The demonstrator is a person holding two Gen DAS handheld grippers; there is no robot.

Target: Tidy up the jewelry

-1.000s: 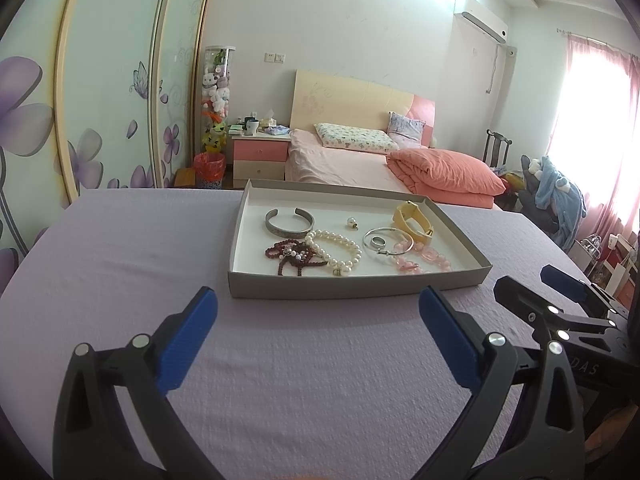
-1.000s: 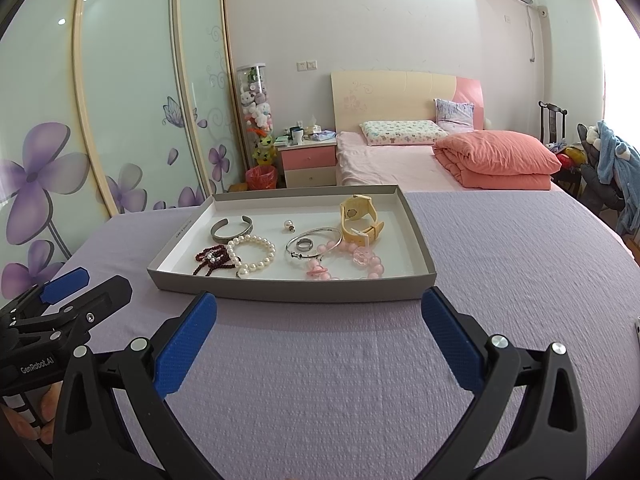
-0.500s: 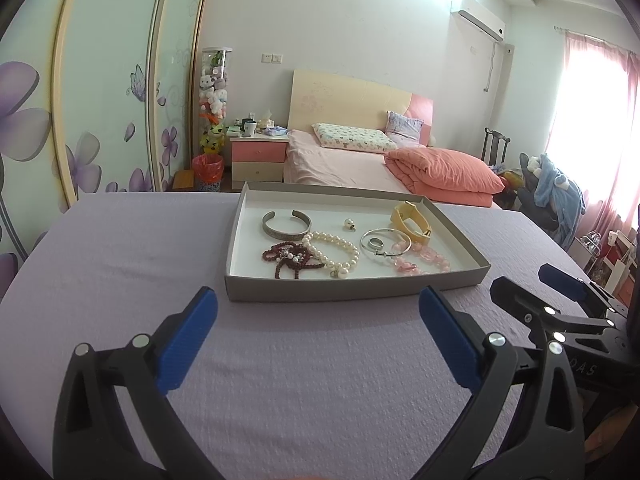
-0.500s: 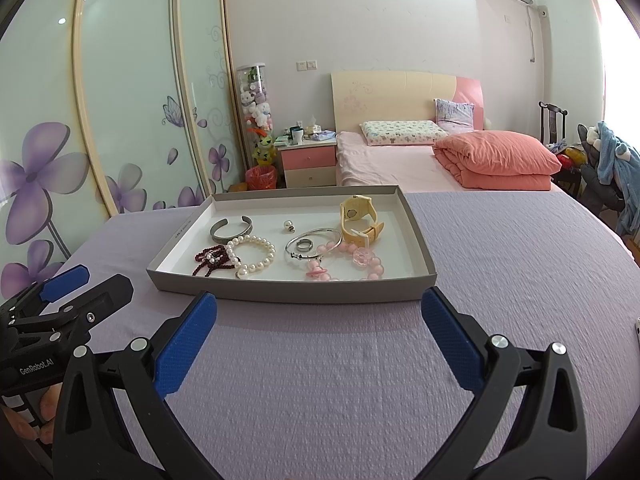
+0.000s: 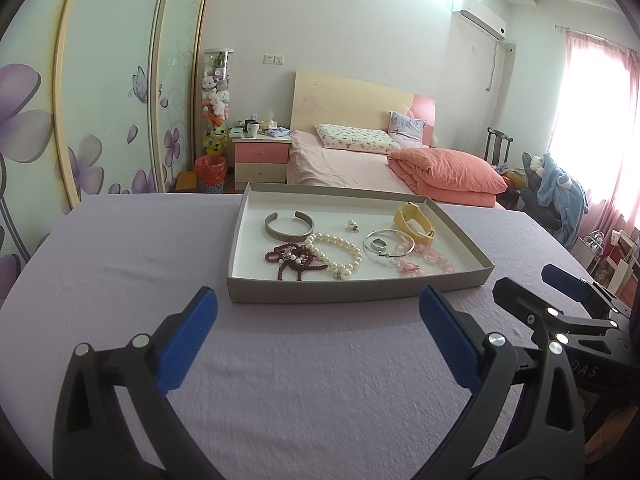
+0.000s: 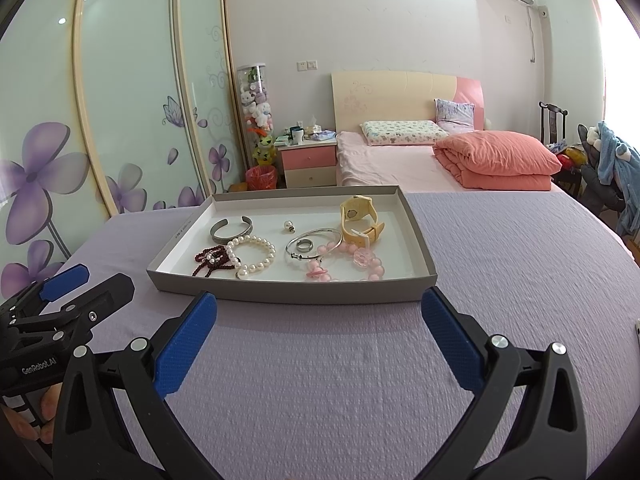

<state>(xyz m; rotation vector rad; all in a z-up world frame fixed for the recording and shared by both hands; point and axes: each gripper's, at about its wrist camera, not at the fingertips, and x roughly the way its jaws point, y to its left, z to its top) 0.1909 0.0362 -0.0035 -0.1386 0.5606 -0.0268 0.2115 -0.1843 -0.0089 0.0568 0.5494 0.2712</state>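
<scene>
tray (image 5: 280,295) of jewelry, long axis left-right across lavender cloth (image 5: 120,264)

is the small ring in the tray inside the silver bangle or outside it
Inside. In both views the small ring lies within the loop of the thin silver bangle, on the tray floor.

- Right gripper (image 5: 560,292): in the left wrist view, body cut off by the frame edge at 4 o'clock.
- Tray (image 6: 280,294): near wall hides part of the pink bead bracelet (image 6: 362,262).
- Small pearl item (image 6: 288,225): too small to identify.
</scene>
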